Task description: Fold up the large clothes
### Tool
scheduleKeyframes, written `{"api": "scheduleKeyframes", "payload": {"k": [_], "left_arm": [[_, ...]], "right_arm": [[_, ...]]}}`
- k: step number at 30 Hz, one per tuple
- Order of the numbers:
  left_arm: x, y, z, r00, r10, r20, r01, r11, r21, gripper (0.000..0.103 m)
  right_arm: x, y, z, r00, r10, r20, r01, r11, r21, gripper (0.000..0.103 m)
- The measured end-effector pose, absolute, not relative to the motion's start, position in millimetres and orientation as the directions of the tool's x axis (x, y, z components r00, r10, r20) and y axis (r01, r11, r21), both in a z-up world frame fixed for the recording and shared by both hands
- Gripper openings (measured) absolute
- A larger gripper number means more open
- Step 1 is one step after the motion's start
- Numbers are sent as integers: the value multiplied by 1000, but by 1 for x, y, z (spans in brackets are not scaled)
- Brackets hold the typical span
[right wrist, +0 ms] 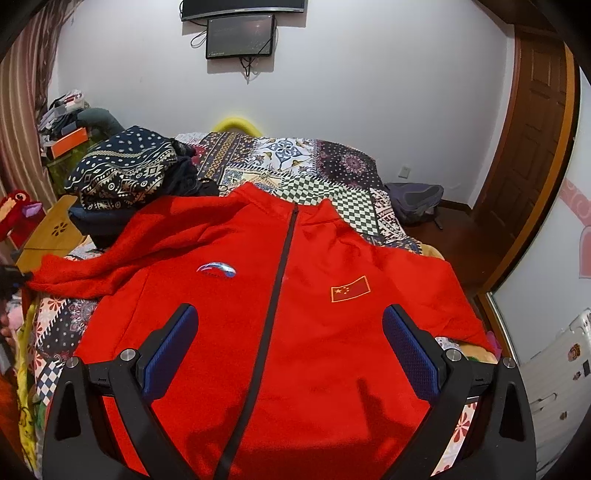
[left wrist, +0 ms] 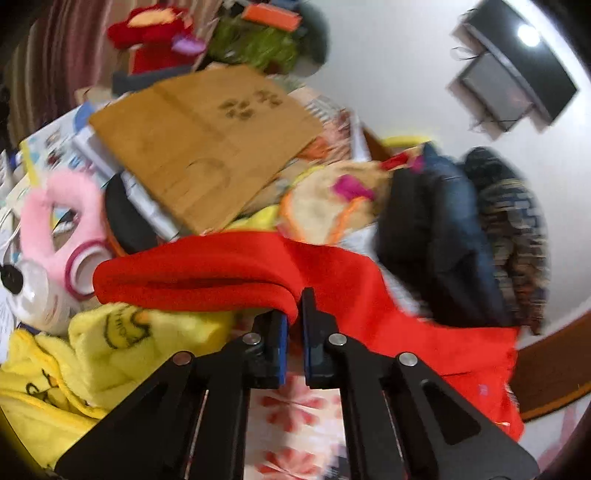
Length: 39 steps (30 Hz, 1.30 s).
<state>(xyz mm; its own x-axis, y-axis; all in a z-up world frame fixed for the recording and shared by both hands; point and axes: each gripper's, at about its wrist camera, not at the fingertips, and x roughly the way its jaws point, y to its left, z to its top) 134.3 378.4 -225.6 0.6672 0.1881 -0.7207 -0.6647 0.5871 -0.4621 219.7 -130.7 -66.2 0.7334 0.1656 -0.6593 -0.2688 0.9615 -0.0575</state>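
Left wrist is looking close along the sleeve; right wrist is looking down over the red jacket [right wrist: 295,295] (shared) toward the wall.

The red jacket [right wrist: 317,317] is soft, matt fleece-like cloth with a dark zip down the front and two stitched badges with a slight sheen. It lies on a patchwork quilt [right wrist: 332,173] of smooth printed cotton. The right gripper [right wrist: 291,354] has matt black plastic arms, shiny metal pins and blue pads [right wrist: 410,354] with a rough dotted texture; the left gripper [left wrist: 294,334] looks built the same. Beside it lies fluffy yellow plush cloth [left wrist: 92,354], a pink furry toy [left wrist: 70,221], and a smooth, matt wooden board [left wrist: 207,140]. The wall-mounted screen [right wrist: 241,35] is glossy.
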Motion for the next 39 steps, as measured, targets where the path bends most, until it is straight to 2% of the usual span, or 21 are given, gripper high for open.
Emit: {"api": "scheduleKeyframes", "payload": {"k": [5,9,13,16,23,29,36,39], "left_arm": [[138,347,-166,766,171,-619,-545,683,-486,5],[150,308,-118,828,140,-543,-432,775,-460,5],[171,262,-83,865,87,-494,-322,851,-415,5],[194,229,-72,871,41,-490,-256,888,-381,5],[258,138,-78,827,-115,-551,-90,940,-331,5],[297,53,-114,720,-222,-658,52,962,-267,5],[304,-18,-175,540,-272,-796,195,961,-197,5],[298,-28,-192,470,-276,-838,229,955,-187,10]], "right_arm": [[217,-138,-65,741,169,-650,-262,964,-48,99],[215,-145,-63,757,161,-633,-255,965,-60,99],[216,-150,-60,776,152,-613,-259,962,-91,99],[218,-155,-55,790,156,-594,-268,957,-106,99],[227,-171,-49,797,172,-579,-280,955,-102,99],[239,-189,-56,770,173,-614,-272,960,-71,99],[247,-205,-67,727,183,-661,-280,959,-42,99],[249,-205,-70,718,175,-673,-285,957,-55,99]]}}
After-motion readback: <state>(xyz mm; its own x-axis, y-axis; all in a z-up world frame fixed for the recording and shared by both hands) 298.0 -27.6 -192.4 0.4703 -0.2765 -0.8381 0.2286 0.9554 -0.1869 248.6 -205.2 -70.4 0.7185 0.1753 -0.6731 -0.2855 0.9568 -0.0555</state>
